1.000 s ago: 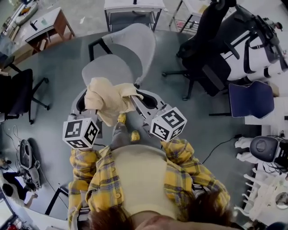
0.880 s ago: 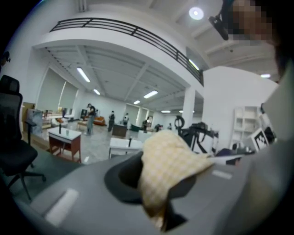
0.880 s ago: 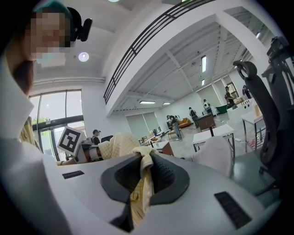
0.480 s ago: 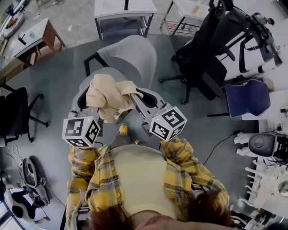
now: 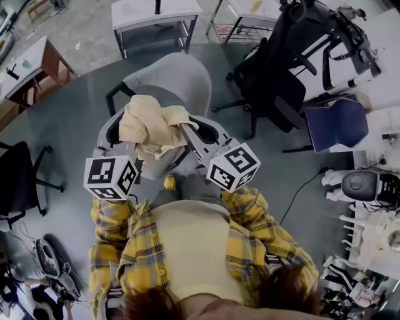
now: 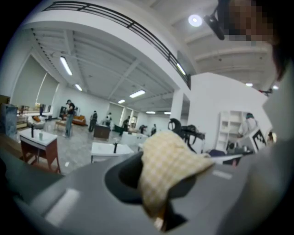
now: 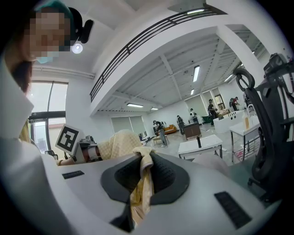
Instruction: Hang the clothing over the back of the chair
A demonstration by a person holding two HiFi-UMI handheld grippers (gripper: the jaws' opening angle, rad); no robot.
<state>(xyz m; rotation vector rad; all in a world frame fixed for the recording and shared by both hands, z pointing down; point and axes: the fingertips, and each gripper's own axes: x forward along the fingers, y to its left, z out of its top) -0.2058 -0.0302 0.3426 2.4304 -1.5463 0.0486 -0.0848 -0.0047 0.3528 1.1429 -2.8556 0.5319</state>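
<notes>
A pale yellow checked garment (image 5: 150, 125) hangs bunched between my two grippers, above the seat of a grey office chair (image 5: 175, 78) whose backrest stands just beyond. My left gripper (image 5: 122, 145) is shut on one end of the garment (image 6: 167, 167), which bulges over its jaws in the left gripper view. My right gripper (image 5: 190, 139) is shut on the other end; a thin fold of the garment (image 7: 142, 179) runs between its black pads (image 7: 167, 176). Both grippers point roughly level toward the chair.
A black office chair (image 5: 275, 69) stands right of the grey one, with a blue chair (image 5: 337, 122) further right. A white table (image 5: 153, 15) is behind, a wooden desk (image 5: 28, 65) at far left, another black chair (image 5: 19, 181) at the left edge. People stand far off.
Both grippers have carried the garment forward toward the grey chair, which now lies closer beneath them. The grip on the cloth is unchanged.
</notes>
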